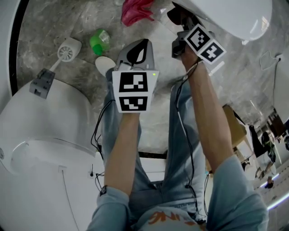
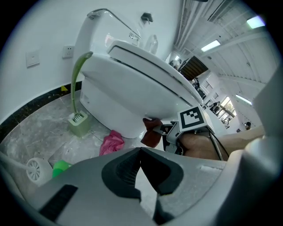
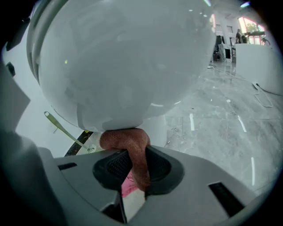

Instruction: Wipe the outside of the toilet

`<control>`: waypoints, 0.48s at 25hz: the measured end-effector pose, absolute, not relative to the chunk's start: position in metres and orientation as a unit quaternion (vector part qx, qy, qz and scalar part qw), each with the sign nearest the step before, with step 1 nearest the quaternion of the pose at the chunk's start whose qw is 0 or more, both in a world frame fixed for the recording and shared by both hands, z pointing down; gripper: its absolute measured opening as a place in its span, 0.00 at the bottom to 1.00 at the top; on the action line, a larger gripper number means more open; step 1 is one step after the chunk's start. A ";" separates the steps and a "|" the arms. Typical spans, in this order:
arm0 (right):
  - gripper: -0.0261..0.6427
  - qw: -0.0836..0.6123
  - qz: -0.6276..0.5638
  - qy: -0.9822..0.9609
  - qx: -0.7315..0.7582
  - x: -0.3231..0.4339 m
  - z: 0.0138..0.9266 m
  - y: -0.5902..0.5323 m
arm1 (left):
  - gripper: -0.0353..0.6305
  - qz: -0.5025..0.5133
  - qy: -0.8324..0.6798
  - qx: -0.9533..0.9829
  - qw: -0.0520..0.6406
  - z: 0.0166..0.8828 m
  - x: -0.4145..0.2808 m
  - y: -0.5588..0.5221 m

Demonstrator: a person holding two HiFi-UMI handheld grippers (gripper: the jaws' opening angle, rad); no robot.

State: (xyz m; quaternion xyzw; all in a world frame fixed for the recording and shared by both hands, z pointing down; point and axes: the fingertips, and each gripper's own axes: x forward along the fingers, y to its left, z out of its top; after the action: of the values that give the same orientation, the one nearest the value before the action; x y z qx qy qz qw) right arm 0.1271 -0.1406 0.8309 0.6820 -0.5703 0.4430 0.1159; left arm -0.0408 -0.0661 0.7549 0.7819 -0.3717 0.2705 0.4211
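Observation:
The white toilet fills the right gripper view. My right gripper is shut on a brown cloth, and the cloth's bunched end presses against the underside of the bowl's front. My left gripper hangs above the marble floor to the left of the right gripper. Its jaws stand together at the tips with nothing between them.
A pink cloth lies on the floor by the toilet base. A green bottle and a white round brush lie nearby. A green brush holder stands by the wall. A second white fixture is at my left.

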 end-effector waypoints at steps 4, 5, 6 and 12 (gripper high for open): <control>0.16 0.123 0.440 -0.569 0.683 0.154 0.827 -0.129 | 0.05 0.283 -0.361 0.782 0.421 0.752 -0.022 -0.049; 0.16 0.124 0.440 -0.568 0.684 0.161 0.825 -0.127 | 0.05 0.285 -0.358 0.783 0.421 0.750 -0.015 -0.044; 0.16 0.125 0.439 -0.567 0.686 0.170 0.823 -0.124 | 0.05 0.286 -0.353 0.785 0.421 0.747 -0.007 -0.040; 0.16 0.140 0.424 -0.570 0.689 0.215 0.810 -0.113 | 0.05 0.284 -0.341 0.789 0.425 0.732 0.033 -0.018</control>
State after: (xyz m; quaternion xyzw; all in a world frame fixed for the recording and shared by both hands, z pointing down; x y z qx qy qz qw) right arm 0.2147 -0.1126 0.8097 0.6892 -0.5703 0.4244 0.1402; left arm 0.0329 -0.0177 0.7319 0.7889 -0.3406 0.2841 0.4253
